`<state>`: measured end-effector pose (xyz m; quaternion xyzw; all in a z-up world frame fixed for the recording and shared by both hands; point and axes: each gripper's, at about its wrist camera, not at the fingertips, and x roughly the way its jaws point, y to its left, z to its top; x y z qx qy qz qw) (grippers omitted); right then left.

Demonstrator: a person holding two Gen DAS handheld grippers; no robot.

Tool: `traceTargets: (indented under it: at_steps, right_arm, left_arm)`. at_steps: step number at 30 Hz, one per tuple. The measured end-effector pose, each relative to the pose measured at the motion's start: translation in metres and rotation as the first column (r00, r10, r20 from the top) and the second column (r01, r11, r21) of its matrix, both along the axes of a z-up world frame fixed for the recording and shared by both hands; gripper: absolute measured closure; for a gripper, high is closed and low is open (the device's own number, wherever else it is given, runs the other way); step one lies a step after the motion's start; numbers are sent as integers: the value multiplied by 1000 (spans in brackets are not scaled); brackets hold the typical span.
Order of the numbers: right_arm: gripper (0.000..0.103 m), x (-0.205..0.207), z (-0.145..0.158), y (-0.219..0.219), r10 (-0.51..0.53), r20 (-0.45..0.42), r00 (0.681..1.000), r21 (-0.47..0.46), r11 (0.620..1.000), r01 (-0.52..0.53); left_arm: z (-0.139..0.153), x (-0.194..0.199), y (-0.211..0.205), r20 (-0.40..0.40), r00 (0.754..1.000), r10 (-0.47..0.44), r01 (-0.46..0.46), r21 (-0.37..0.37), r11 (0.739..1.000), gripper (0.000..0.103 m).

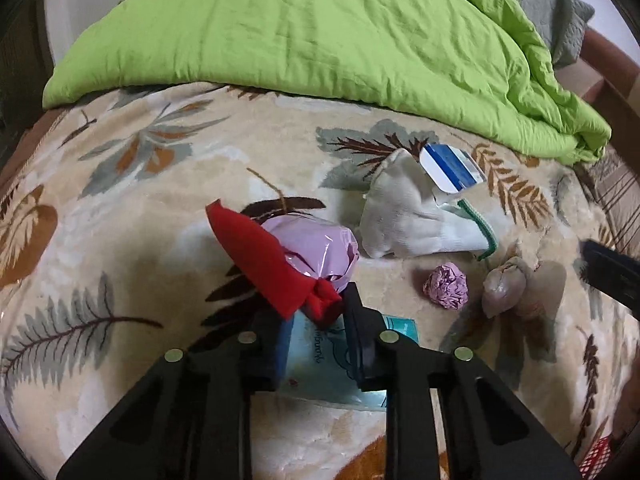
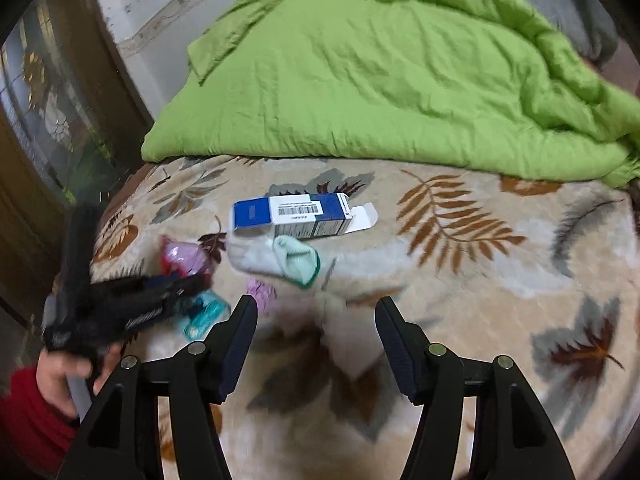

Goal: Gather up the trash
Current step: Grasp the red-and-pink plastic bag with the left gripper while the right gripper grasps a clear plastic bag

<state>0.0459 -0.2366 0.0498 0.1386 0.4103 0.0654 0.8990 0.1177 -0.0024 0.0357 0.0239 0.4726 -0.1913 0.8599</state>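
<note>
My left gripper [image 1: 316,312] is shut on a red cloth [image 1: 264,256] and holds it above the leaf-patterned blanket [image 1: 160,240]. Behind the cloth lies a pink plastic bag [image 1: 320,248]. Under the fingers lies a light-blue packet [image 1: 320,364]. A small crumpled pink wrapper [image 1: 446,286] and a beige crumpled lump [image 1: 504,284] lie to the right. A white sock [image 1: 404,216] lies by a blue-and-white box [image 1: 452,168]. My right gripper [image 2: 316,312] is open and empty over the blanket, near the sock [image 2: 276,256] and box [image 2: 296,214].
A green duvet [image 1: 300,28] is heaped across the far half of the bed. A dark wooden cabinet [image 2: 48,120] stands left of the bed. The left gripper and the hand in a red sleeve show in the right wrist view [image 2: 120,308].
</note>
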Motion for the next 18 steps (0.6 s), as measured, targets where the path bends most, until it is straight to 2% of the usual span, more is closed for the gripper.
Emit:
traceTargets:
  at_steps: [4,7,8,10,11,15,18]
  right_arm:
    - [37,21,-27,-3,25,-77,997,31,999,-23]
    - [37,20,-44,-2,52,-133,990,83,996,-41]
    - [40,15,-46,0,47,-129,991,83,996,-36]
    - [52,10,-49,6,66,-146,987,78,995,-55]
    - [65,7,-51,11,69,-155,985,64,996,-59]
    - [72,-11,-49,29,17,-130,991,-19,1000,-20]
    - [74,-32,-35,37,-14,-81,997,-12,1000,13]
  left_arm:
    - [10,-4,11,29,1000,11,-11,-26,1000,80]
    - [21,-14,17,68,998,5,-3,-26,1000,80]
    - [23,-18,18,77,997,2,-1,-25,1000,80]
    - [28,-26,21,87,996,-1,4,-36,999,80]
    - [29,-30,22,87,996,-3,6,-44,999,80]
    - [36,-54,27,114,993,-13,19,-50,999,80]
    - [40,-75,35,140,990,-8,15,-46,999,80]
